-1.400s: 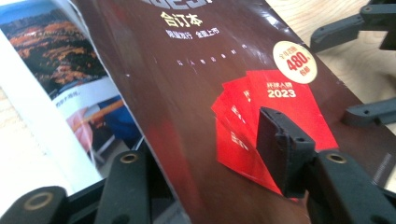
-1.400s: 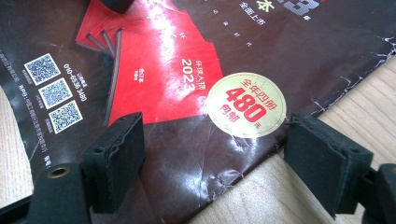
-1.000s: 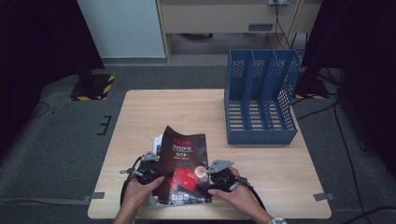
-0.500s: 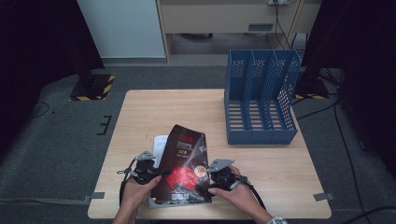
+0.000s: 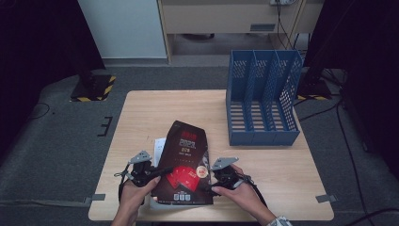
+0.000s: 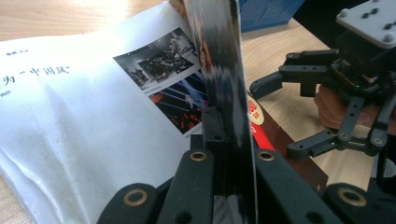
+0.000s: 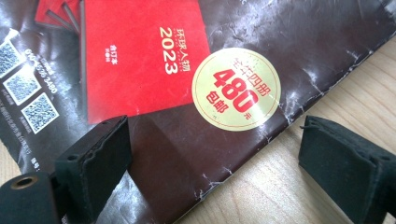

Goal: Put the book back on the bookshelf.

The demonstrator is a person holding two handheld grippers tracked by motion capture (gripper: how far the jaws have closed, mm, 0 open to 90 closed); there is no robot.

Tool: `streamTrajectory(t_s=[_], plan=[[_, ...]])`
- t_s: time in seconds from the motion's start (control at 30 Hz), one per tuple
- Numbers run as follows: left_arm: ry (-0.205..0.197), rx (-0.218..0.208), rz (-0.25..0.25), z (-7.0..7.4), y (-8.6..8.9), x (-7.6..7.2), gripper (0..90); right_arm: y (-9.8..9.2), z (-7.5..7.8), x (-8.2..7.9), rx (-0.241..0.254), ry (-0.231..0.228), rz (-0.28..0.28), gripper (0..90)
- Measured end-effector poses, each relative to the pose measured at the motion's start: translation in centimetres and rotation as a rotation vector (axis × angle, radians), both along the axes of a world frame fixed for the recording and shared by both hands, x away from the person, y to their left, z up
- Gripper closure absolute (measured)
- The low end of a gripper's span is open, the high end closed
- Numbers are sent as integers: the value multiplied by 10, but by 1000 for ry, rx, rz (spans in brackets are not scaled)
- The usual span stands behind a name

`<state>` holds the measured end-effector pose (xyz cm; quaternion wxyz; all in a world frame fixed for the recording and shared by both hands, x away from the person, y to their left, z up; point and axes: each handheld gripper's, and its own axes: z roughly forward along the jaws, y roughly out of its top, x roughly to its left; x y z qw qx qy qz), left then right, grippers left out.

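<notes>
From the high view, we see a glossy dark-brown magazine with a red panel on its cover (image 5: 186, 165) lying slantwise at the near edge of a pale wooden table (image 5: 150, 113), between the two hands. The left gripper (image 5: 160, 172), held in the person's left hand (image 5: 134, 195), is clamped on the magazine's left edge; a white inner page (image 5: 160, 145) peeks out beside the cover there. The right gripper (image 5: 212, 184), in the right hand (image 5: 240, 193), sits just at the magazine's right edge. A blue perforated plastic file rack with three slots (image 5: 263, 96) stands upright at the table's far right, well apart from the magazine.

In the left gripper view, we look along closed jaws that pinch the dark cover (image 6: 224, 84), which rises on edge between them, lifted off the white printed page with photographs (image 6: 93, 116) that lies flat to its left. Beyond the cover, the right gripper (image 6: 280, 114) shows with its black jaws spread wide apart above the table (image 6: 289, 51).

In the right gripper view, we see the two black padded jaws standing wide, having just been opening; the left pad hangs over the cover (image 7: 303, 42), the right pad over bare wood (image 7: 289, 182), and the cover's edge runs between them untouched. A round yellow price sticker (image 7: 236, 88) and a red panel marked 2023 (image 7: 144, 56) sit on the cover.
</notes>
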<state>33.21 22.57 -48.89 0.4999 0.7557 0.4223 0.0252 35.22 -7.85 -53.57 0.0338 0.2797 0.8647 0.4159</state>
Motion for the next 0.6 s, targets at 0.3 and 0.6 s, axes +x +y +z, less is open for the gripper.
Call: streamTrajectory(t_s=[0.3,0.6], plan=[[-34,-73,-11,6,4,-3,900,6,1,6,13,30,16,91],[-49,-139,-35,12,2,-5,900,7,2,9,10,44,24,92]])
